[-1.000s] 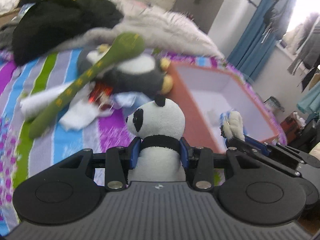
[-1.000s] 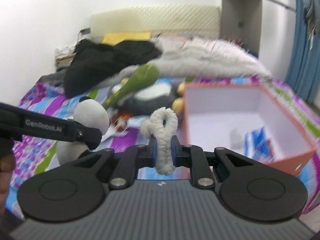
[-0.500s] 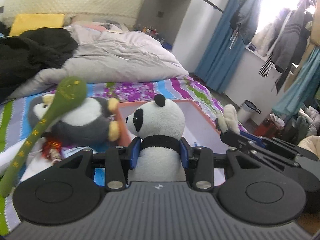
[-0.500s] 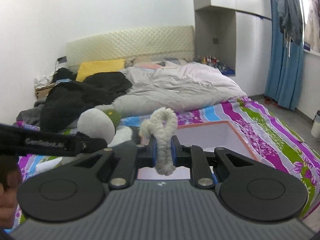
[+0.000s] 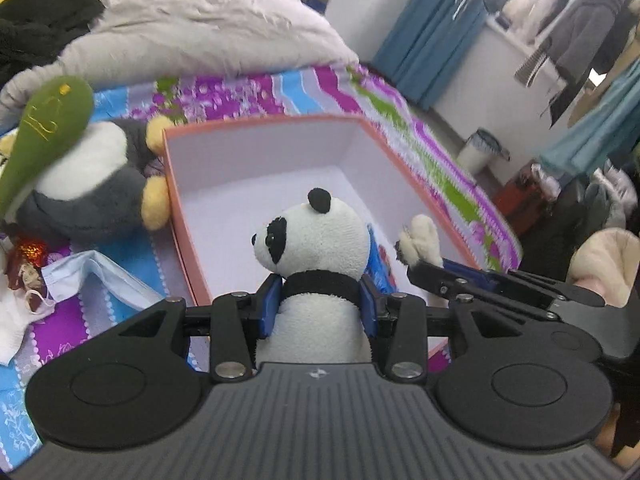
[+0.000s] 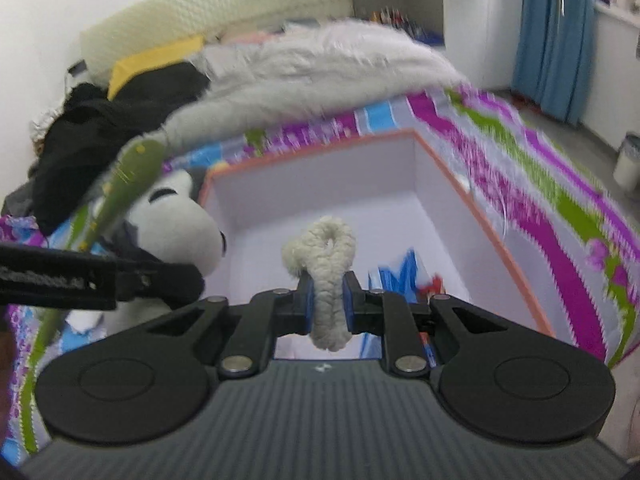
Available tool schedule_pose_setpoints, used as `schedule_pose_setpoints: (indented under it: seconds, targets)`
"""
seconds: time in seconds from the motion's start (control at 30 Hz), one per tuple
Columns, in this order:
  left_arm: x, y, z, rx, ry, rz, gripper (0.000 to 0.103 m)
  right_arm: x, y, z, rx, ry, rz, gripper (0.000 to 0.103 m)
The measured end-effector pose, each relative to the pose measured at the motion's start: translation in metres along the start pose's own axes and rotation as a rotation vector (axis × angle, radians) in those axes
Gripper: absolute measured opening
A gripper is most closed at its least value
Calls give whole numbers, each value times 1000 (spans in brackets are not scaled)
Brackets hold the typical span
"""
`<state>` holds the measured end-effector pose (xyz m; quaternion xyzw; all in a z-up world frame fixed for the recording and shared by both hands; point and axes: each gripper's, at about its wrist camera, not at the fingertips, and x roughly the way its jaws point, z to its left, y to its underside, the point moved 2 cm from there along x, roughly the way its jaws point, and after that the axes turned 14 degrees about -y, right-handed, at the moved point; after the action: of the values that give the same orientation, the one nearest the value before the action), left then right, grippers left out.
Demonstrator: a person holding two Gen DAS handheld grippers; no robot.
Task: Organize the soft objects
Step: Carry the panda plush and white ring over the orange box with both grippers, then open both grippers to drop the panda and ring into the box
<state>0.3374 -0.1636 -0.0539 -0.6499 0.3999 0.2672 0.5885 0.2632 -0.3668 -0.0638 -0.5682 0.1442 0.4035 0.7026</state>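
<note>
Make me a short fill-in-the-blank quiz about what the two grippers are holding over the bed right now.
1. The left gripper is shut on a plush ____.
2. The right gripper pinches a cream knotted ____.
3. Both toys hang over an open box with an ____ rim.
4. The green plush leans on a stuffed ____.

Missing words: panda; rope; orange; penguin

panda toy [image 5: 316, 240]: short nubby plush, matt, fuzzy black collar
rope loop [image 6: 326, 264]: chunky cream woven cord, kinda rough
box [image 5: 280, 152]: smooth matt card, white inside, orange rim
grippers: matt black plastic, ribbed grey top, shiny metal rivets, blue pads [image 5: 269, 306]
bedspread [image 5: 420, 148]: slightly shiny printed cloth
penguin plush [image 5: 80, 184]: soft fleece
</note>
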Motion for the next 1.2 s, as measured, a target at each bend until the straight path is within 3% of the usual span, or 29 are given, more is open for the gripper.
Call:
schedule_pose_setpoints:
  seconds: [0.1,0.2,0.27,0.33,0.47,0.87,1.2]
  targets:
    - [16,2,-6,31,-34,28,46,11,10,-14,37,18,34,20]
    - [28,7,-9,49,-51,51,49,15,18,-22,72,17,51,27]
    - [36,8,-9,55,-59,60,61,14,22,-25,71,20,54,43]
    - [38,10,-8,56,-56,65,64,14,23,-26,73,8,56,49]
    - [28,12,-4,69,-67,32,64,4,20,-18,50,-2,20,49]
    - [-80,23,14,67,-59,-184,64,-65,1,37,-35,-30,-194,49]
    - [-156,50,43,62,-83,-329,64,-99,15,88,-78,-88,-285,49]
